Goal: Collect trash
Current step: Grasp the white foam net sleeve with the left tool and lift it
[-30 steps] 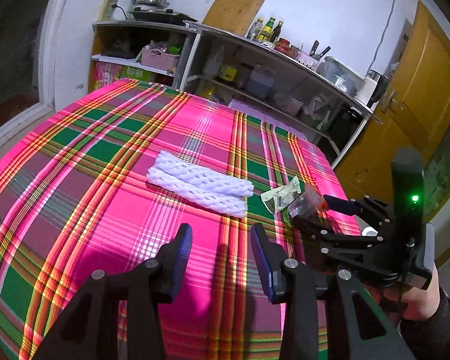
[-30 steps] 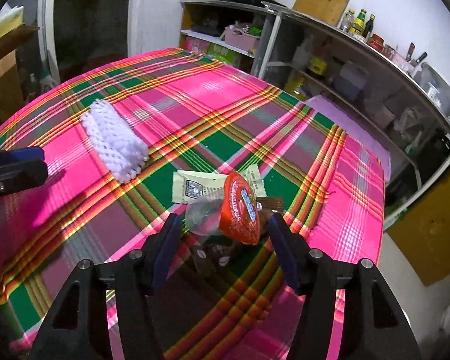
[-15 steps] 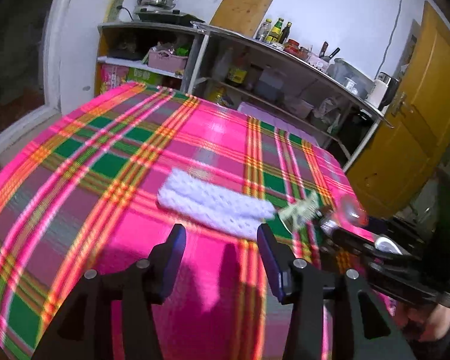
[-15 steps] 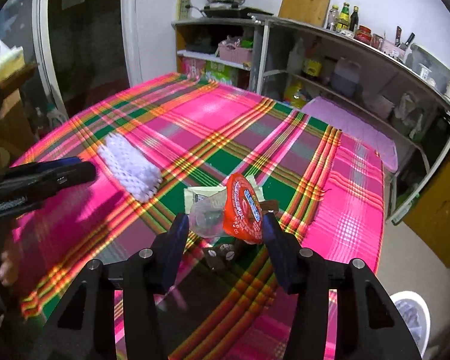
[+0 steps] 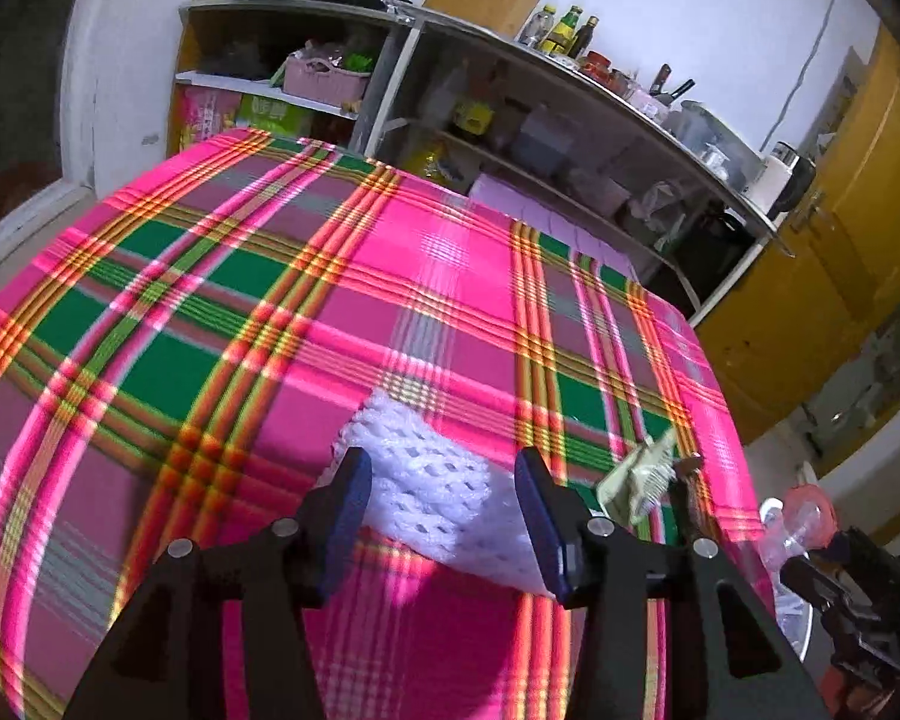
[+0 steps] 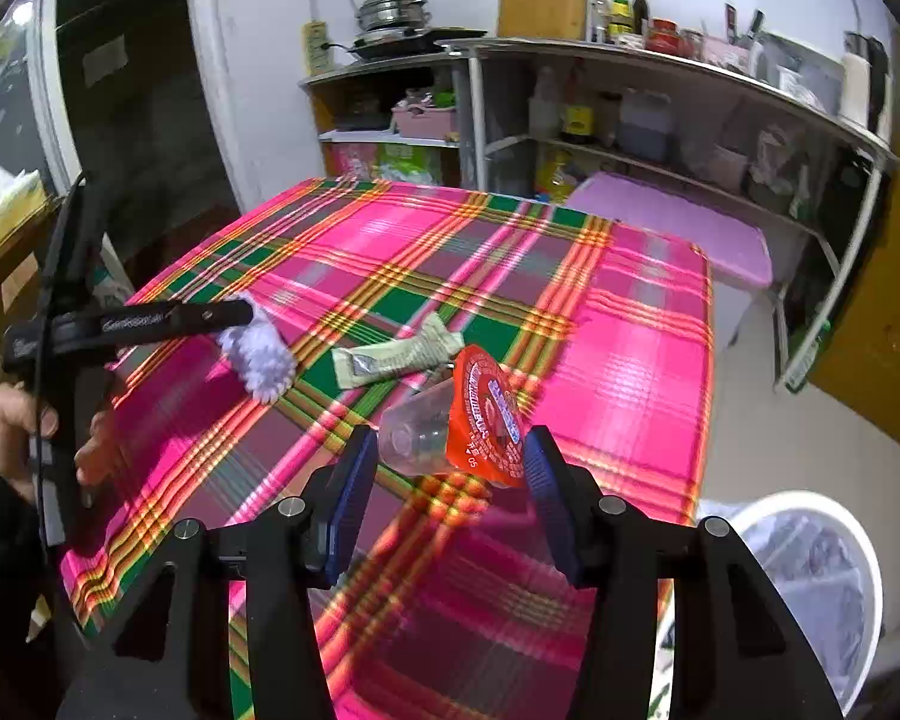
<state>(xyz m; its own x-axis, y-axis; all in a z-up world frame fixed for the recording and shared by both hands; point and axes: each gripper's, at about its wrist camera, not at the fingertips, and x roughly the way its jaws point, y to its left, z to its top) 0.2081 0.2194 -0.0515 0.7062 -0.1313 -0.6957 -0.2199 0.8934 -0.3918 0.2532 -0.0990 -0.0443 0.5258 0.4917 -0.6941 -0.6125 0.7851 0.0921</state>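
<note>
Right gripper (image 6: 450, 468) clenched on clear cup with red lid (image 6: 456, 426), lifted off table's (image 6: 630, 324) right edge. Left gripper (image 5: 441, 480) released, straddling white foam net (image 5: 432, 480), mid-table near front edge.

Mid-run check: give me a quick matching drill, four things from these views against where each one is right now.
Things:
1. clear cup with red lid
2. white foam net
3. pale sachet
4. white bin

Places:
A. on the floor beside the table
B. flat on the cloth, no gripper at it
C. between the right gripper's fingers
D. on the cloth between the left gripper's open fingers

Pairs: 1-C, 2-D, 3-B, 4-A
</note>
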